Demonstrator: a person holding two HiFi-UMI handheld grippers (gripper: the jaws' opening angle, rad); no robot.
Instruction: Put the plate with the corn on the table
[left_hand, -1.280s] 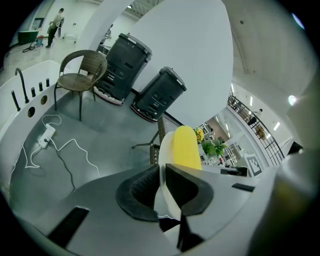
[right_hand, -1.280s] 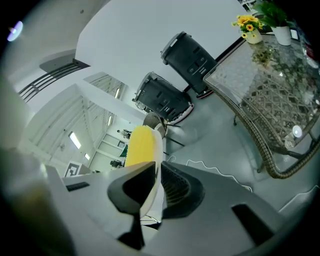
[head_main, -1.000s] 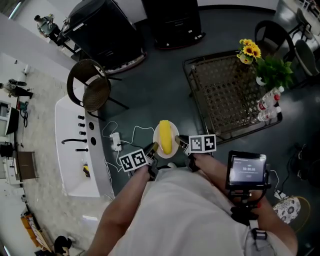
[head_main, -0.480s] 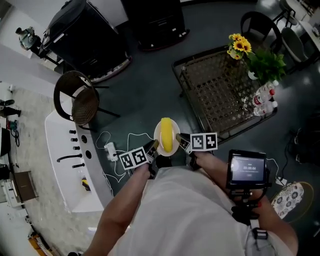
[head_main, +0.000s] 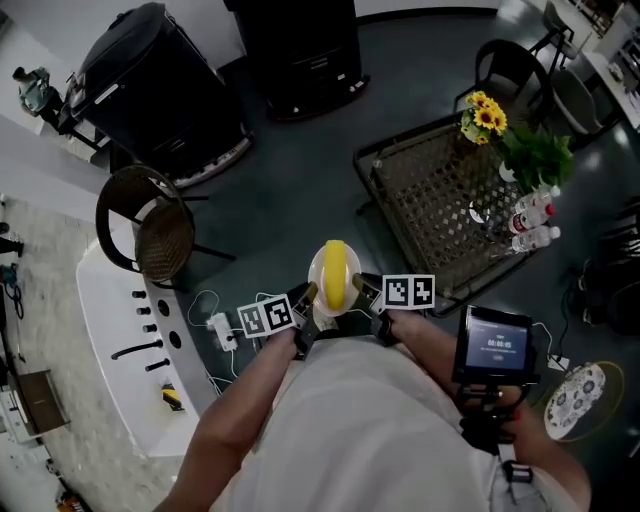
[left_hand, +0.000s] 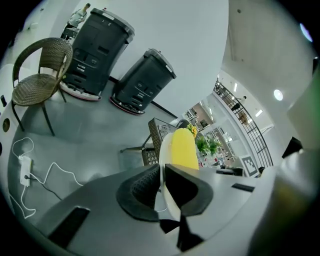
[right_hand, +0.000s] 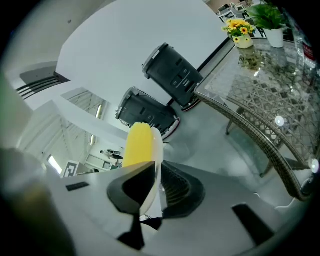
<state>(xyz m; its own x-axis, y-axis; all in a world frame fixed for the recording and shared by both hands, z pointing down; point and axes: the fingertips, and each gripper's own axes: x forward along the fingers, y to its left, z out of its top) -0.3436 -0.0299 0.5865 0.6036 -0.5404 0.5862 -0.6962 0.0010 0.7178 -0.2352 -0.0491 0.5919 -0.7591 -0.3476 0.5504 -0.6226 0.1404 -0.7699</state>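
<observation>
The plate (head_main: 316, 284) with the corn (head_main: 334, 272) is held up in the air just in front of the person's chest, over the dark floor (head_main: 300, 170) and not on the bench (head_main: 430, 200). The yellow cob lies lengthwise across the middle of the white plate. The left gripper (head_main: 308, 296) has its fingers clamped on the plate's left rim, and in the left gripper view the thin white edge (left_hand: 164, 150) runs between the two dark pads of the left gripper (left_hand: 161, 177), with the corn (left_hand: 183, 149) lying past them. The right gripper (head_main: 362, 287) has its fingers closed on the opposite rim. In the right gripper view the plate edge (right_hand: 157, 150) is pinched in the right gripper (right_hand: 157, 182), and the corn (right_hand: 138, 145) shows to the left of it.

The bench, with a glass top over wicker, stands ahead and to the right, apart from the plate. At its far end stand sunflowers (head_main: 482, 108), a green plant (head_main: 540, 155) and some bottles (head_main: 530, 225). To the left there is a wicker chair (head_main: 150, 225), with two black machines (head_main: 150, 80) against the wall beyond it. A white cable with a power strip (head_main: 222, 330) lies on the floor near the left gripper
</observation>
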